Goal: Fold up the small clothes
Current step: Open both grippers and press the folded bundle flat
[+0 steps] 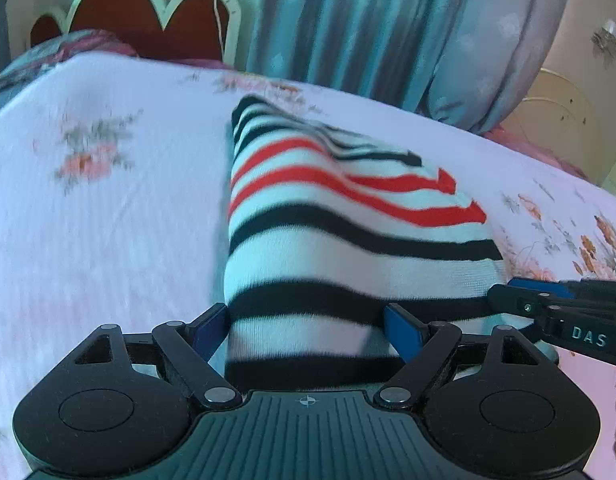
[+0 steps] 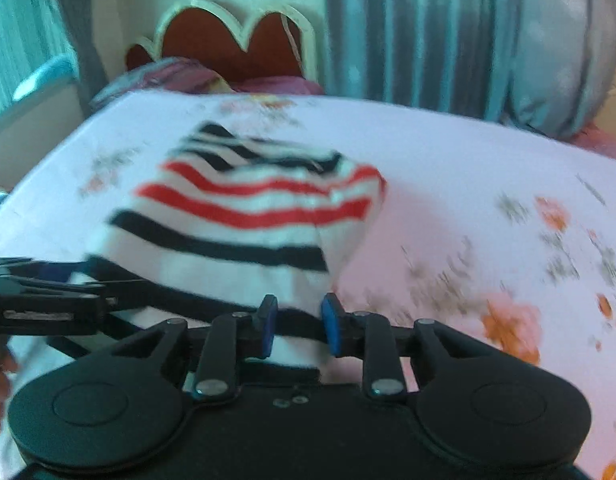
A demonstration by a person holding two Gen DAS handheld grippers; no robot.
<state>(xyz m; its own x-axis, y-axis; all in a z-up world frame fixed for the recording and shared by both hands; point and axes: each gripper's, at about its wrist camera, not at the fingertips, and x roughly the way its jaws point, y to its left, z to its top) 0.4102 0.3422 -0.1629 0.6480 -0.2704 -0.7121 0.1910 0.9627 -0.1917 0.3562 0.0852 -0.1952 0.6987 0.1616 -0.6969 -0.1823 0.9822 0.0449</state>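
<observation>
On the bed (image 1: 108, 220), covered with a white floral sheet, lies a striped knit garment (image 1: 327, 216), white with black and red bands, folded into a long block running away from both cameras. Its near end sits under and between the tools. Left tool (image 1: 308, 324) is spread wide, blue pads either side of the garment's near end; left pad at the cloth's left edge, right pad on top of the cloth, no clear pinch. Right tool (image 2: 298, 326) is narrow, with the garment's near right corner between its blue pads; looks gripped, though motion blur makes pad contact hard to confirm. Each tool shows in the other's view, close beside it. Behind the bed: a scalloped red headboard (image 1: 148, 20) and blue-grey curtains (image 1: 367, 20). Purple pillow (image 2: 176, 76) at the head.
</observation>
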